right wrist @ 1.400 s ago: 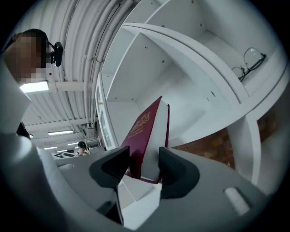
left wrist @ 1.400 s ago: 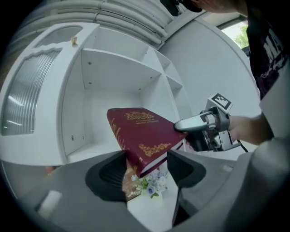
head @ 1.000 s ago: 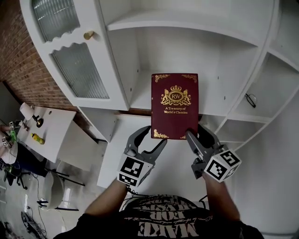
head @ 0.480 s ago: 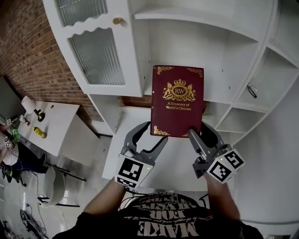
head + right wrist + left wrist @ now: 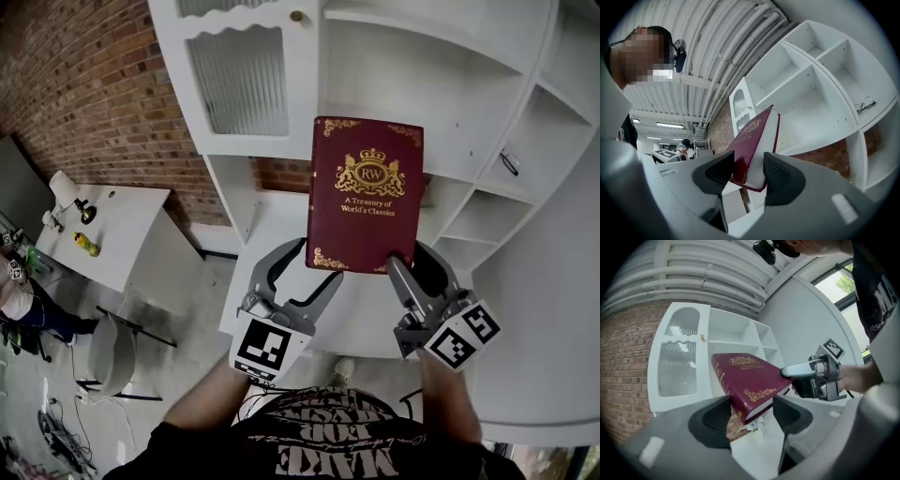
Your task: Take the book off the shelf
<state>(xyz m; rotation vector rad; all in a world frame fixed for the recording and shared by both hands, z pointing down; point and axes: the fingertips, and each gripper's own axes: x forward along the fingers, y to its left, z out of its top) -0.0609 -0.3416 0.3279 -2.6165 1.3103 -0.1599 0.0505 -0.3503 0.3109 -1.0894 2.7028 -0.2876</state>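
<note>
Between the right tongs (image 5: 414, 266), pinched by just one bottom corner, hangs the whole book (image 5: 366, 206). With a bite that small I reckon it could swing or slip out if it tips. The left tongs (image 5: 305, 272) are spread wide, with the other bottom corner just above them, between the jaws but not clamped. The book's out in front of the shelf (image 5: 469, 122), clear of it

Materials and finishes
Book (image 5: 366, 192): maroon leather-look cover, gilt print, slight sheen. Shelf (image 5: 394, 84): smooth white paint. Door (image 5: 248, 80) glass ribbed. Brick wall (image 5: 94, 84) rough, matt.
</note>
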